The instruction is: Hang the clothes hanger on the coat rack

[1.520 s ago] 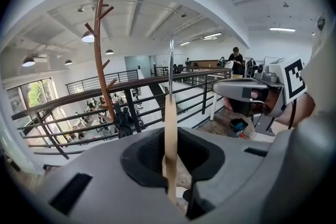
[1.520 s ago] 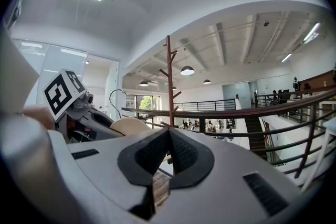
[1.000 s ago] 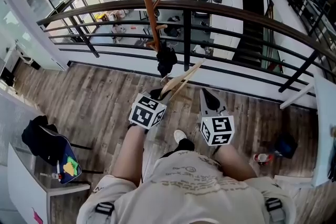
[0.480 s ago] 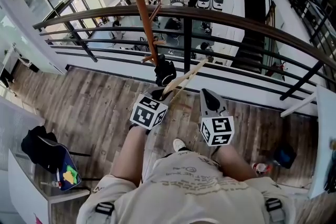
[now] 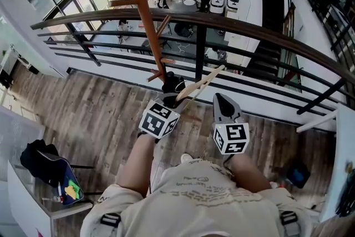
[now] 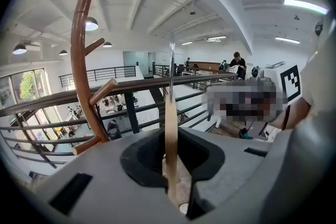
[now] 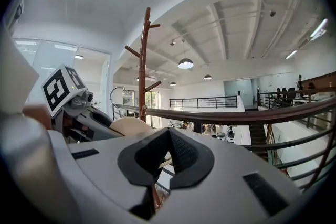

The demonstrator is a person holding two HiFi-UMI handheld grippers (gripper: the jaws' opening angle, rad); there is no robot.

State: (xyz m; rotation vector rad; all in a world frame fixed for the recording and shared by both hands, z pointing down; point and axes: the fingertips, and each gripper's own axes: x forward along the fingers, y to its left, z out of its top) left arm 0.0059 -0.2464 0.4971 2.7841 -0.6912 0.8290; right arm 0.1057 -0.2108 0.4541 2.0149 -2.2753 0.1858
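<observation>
In the head view my left gripper [image 5: 176, 98] is shut on a light wooden clothes hanger [image 5: 202, 83] that slants up to the right. The brown coat rack [image 5: 145, 14] rises just beyond it, in front of the railing, with short pegs along its pole. Seen from the left gripper view, the hanger [image 6: 170, 139] stands edge-on between the jaws, its metal hook pointing up, and the coat rack [image 6: 79, 60] is to the left. My right gripper [image 5: 223, 102] is beside the left one, shut and empty. The right gripper view shows the coat rack [image 7: 143, 60] and the hanger's rounded end [image 7: 128, 126].
A dark railing [image 5: 233, 22] with black bars runs across just behind the rack, above a lower floor with people and desks. A black bag on a chair [image 5: 41, 161] sits at lower left. A white table edge [image 5: 338, 175] is at right.
The coat rack has come nearer and stands taller in the head view. Both grippers keep their places, and the hanger is still held, now closer to the pole.
</observation>
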